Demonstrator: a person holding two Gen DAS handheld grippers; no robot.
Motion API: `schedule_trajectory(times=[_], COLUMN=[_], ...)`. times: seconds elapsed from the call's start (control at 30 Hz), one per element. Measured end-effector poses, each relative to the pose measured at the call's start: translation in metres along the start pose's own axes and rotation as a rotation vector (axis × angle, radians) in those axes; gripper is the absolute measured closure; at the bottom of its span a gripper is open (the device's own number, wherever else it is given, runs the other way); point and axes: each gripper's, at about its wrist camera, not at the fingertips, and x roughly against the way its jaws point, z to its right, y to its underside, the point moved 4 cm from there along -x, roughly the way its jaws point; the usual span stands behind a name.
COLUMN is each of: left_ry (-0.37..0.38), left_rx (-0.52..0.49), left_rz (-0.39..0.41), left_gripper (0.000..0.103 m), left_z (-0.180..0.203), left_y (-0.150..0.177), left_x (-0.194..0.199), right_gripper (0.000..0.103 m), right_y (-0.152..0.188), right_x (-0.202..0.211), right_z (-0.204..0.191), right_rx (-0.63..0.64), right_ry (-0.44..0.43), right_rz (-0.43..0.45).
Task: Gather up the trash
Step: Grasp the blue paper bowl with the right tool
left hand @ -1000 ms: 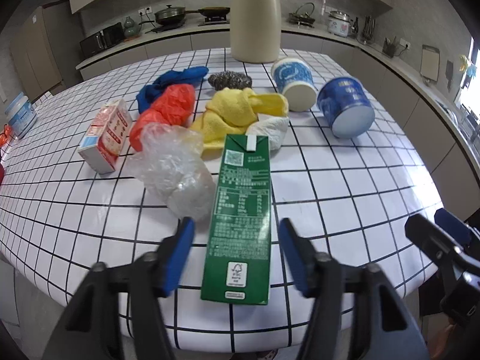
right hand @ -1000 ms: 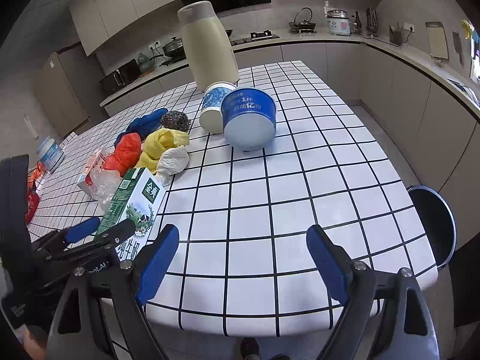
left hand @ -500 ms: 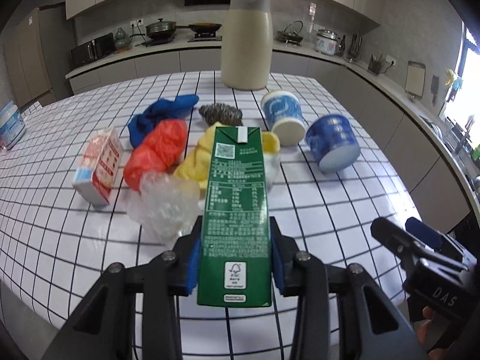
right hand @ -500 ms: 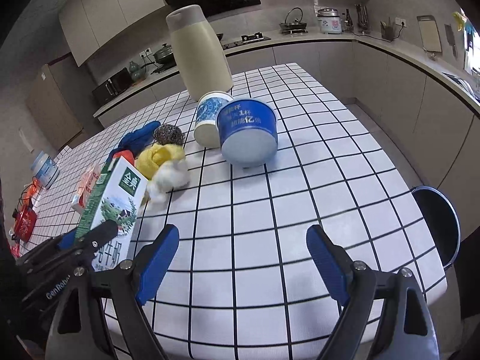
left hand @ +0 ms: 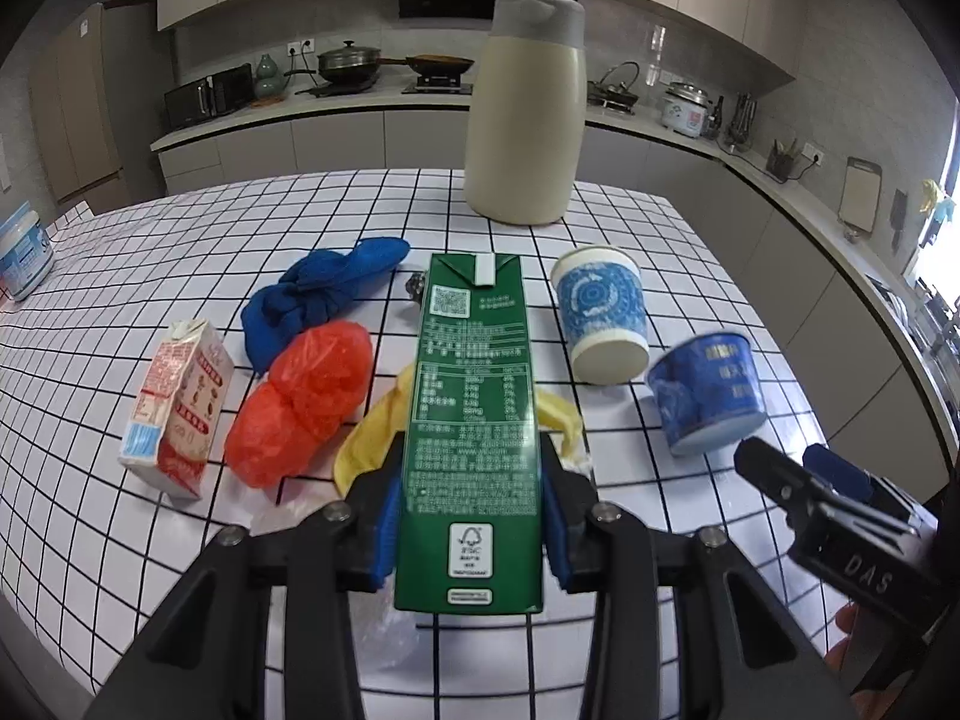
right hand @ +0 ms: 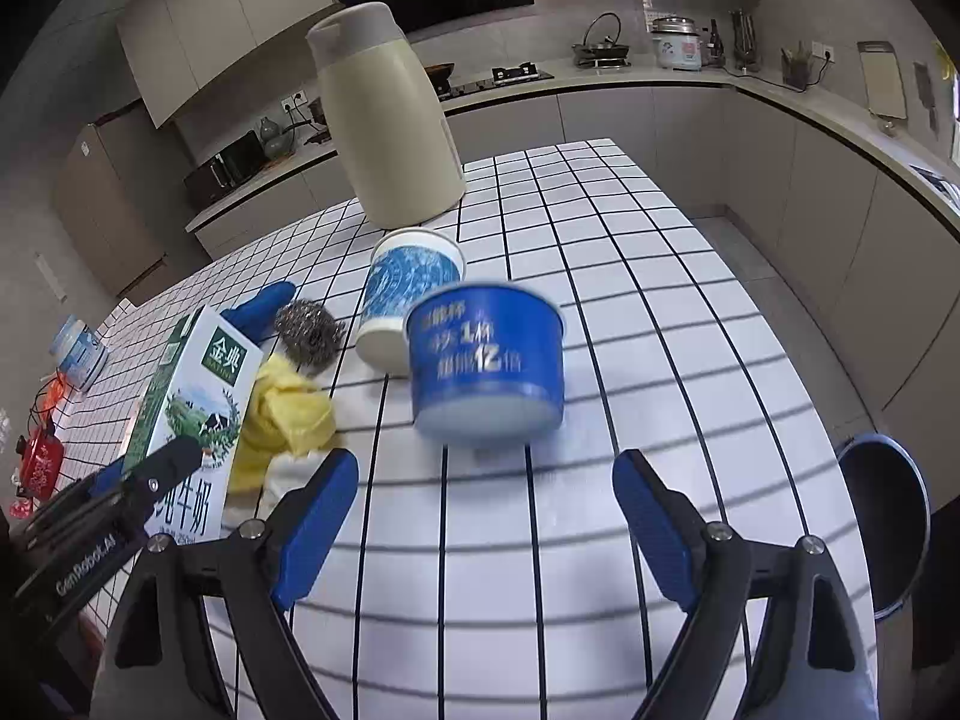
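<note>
My left gripper (left hand: 471, 525) is shut on a green milk carton (left hand: 471, 420), which it holds lifted above the checked table; the same carton (right hand: 192, 414) shows at the left of the right wrist view. My right gripper (right hand: 483, 525) stands open just short of an upturned dark blue tub (right hand: 489, 375), with nothing between its fingers. Behind the tub lies a blue-patterned paper cup (right hand: 411, 294). On the table are also a red plastic bag (left hand: 303, 402), a small red-and-white carton (left hand: 177, 414), a yellow cloth (right hand: 285, 414) and a blue cloth (left hand: 318, 306).
A tall cream jug (left hand: 528, 114) stands at the back of the table (right hand: 630, 312). A steel scourer (right hand: 309, 330) lies by the blue cloth. A dark round bin (right hand: 888, 516) sits on the floor off the table's right edge. A small tub (left hand: 21, 252) is far left.
My left gripper closed on the green carton and lifted it off the table. My right gripper moved forward toward the dark blue tub, still open.
</note>
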Motion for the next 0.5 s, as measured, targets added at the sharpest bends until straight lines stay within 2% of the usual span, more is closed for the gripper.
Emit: schedule_trajectory(times=[0.2,0.5], left_ry=[-0.024,-0.044], left_rx=[0.029,0.036], left_rz=[-0.001,-0.007], left_gripper=[0.063,0.063], left_z=[0.002,0.009], left_y=[-0.013,-0.021], left_x=[-0.012,-0.024], right_gripper=[0.015,0.015], right_y=[-0.026,-0.038], right_x=[-0.035,-0.069], right_z=[0.002,0.007], right_rx=[0.019,0.012], right_ry=[-0.018,-0.067], right_rz=[-0.039,-0.095])
